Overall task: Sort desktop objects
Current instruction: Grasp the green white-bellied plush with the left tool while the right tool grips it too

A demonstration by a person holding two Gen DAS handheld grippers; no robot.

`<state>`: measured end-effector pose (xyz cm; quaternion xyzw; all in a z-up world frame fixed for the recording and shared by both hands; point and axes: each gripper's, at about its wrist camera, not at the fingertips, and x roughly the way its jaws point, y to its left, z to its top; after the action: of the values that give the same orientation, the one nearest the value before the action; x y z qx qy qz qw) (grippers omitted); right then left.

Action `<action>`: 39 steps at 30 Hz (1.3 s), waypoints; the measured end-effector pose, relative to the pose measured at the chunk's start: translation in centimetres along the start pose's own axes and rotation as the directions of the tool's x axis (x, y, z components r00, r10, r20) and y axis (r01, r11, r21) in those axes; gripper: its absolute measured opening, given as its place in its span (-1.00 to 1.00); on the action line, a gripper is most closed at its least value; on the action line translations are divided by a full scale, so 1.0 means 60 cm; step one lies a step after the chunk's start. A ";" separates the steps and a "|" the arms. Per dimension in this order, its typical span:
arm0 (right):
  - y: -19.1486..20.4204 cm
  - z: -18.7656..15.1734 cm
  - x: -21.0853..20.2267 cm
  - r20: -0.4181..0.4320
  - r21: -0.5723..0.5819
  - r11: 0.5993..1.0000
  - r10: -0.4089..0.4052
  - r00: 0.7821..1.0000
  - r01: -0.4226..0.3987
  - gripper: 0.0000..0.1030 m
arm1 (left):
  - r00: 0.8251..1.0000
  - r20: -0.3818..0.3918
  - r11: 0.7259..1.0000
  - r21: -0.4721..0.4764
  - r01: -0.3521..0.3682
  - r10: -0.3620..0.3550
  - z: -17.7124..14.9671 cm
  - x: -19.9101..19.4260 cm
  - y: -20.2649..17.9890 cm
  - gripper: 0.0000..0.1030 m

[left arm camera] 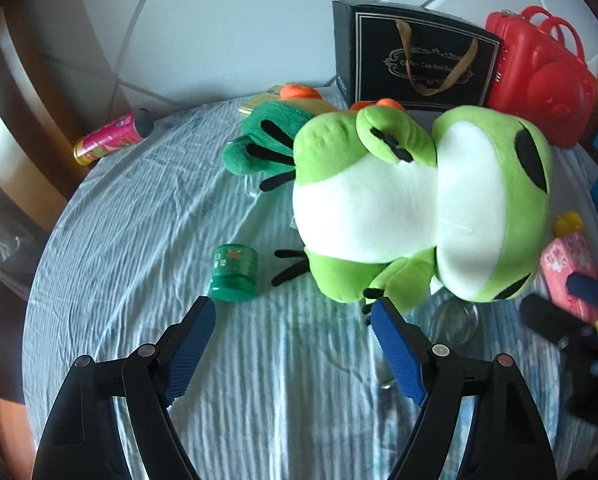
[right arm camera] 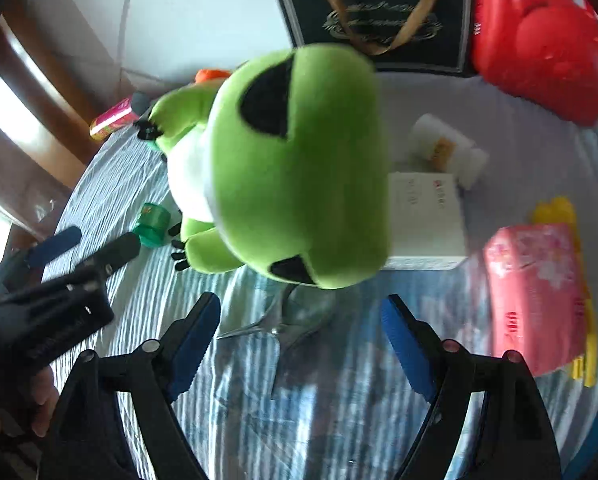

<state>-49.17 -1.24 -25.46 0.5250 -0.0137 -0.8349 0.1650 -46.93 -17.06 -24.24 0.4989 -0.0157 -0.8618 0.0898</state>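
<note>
Only the right wrist view shows a white box [right arm camera: 427, 220] and a white roll [right arm camera: 445, 148] behind the one frog toy [right arm camera: 299, 168], which lies on the counter [left arm camera: 139, 208] in front of the black bag [left arm camera: 419, 56]; only the left view shows the frog's white belly. Left claw [left arm camera: 293, 320] and right claw [right arm camera: 301, 312] both gape wide, holding nothing. One green jar [left arm camera: 235, 272] stands just left of the frog, with one red case [left arm camera: 539, 80] behind it.

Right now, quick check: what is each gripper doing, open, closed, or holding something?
Left gripper: jaws open, holding nothing, near the green jar.
Right gripper: jaws open, holding nothing, facing the frog plush.
</note>
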 end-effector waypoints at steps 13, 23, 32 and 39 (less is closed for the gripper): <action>0.045 0.062 0.043 0.080 -0.032 0.994 -0.103 0.992 0.105 1.00 | 0.998 -0.002 0.998 -0.033 0.060 -0.060 0.022 0.054 0.024 0.56; -0.068 0.104 0.057 0.092 0.135 0.985 -0.118 0.989 0.105 1.00 | 0.992 0.012 0.991 -0.043 0.129 -0.129 0.063 0.094 -0.023 0.56; -0.051 0.111 0.062 0.081 0.049 0.997 -0.070 0.994 0.066 1.00 | 0.978 -0.009 0.977 -0.047 0.206 -0.207 0.040 0.083 -0.021 0.56; -0.037 0.119 0.075 0.076 -0.009 0.996 -0.090 0.993 0.091 1.00 | 0.975 -0.028 0.976 -0.003 0.219 -0.219 0.042 0.128 -0.058 0.56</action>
<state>-57.85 -1.50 -26.63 0.4922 0.0094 -0.8607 0.1296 -53.33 -15.12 -29.96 0.5095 0.0406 -0.8595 -0.0055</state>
